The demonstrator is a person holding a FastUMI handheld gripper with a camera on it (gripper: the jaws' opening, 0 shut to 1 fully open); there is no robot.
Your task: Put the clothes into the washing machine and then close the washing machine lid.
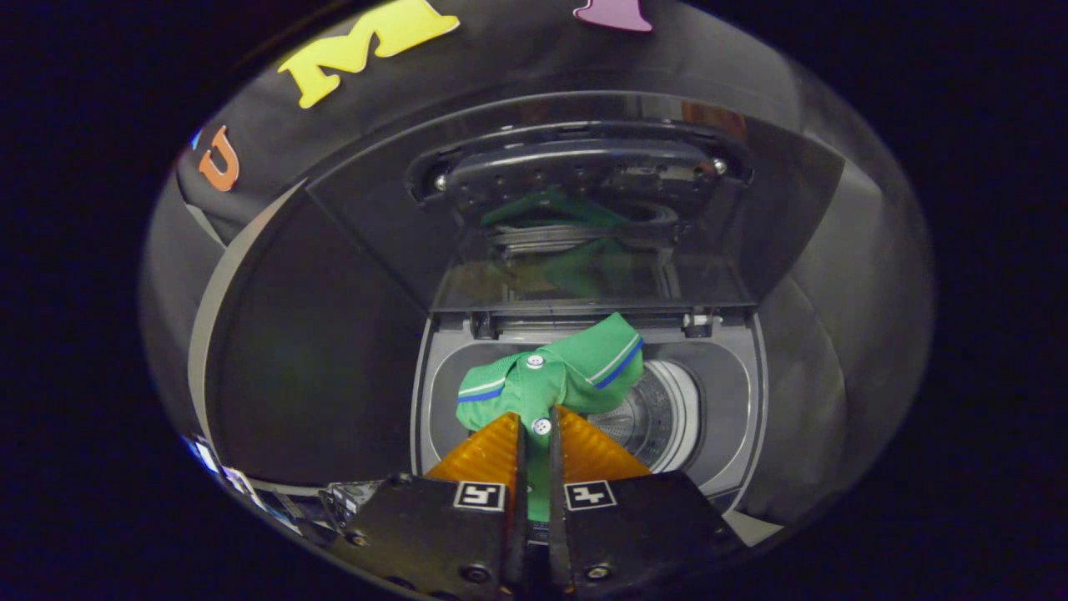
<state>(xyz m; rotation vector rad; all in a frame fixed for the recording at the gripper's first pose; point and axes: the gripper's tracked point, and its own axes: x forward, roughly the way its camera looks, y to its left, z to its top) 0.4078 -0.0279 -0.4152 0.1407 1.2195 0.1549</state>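
- The claw (534, 434), with its two ribbed orange fingers (484, 455), is pinching a green knit polo shirt with white-and-blue striped trim (555, 376); the fingers are almost together, a strip of green cloth trapped between them.
- The shirt bunches just ahead of the fingertips, collar and white buttons uppermost, so it hangs free of the rim, which should let it drop cleanly.
- Directly beyond and below the shirt lies the round steel drum (659, 413) of the grey top-loading washing machine (747, 401), mouth uncovered.
- Further beyond the fingers the dark tinted glass lid (601, 192) stands raised, leaving the opening free for loading; it reflects the green cloth.
- The claw points forward and down at the drum, poised above its near edge, apparently ready to lower the shirt; shutting the lid remains.
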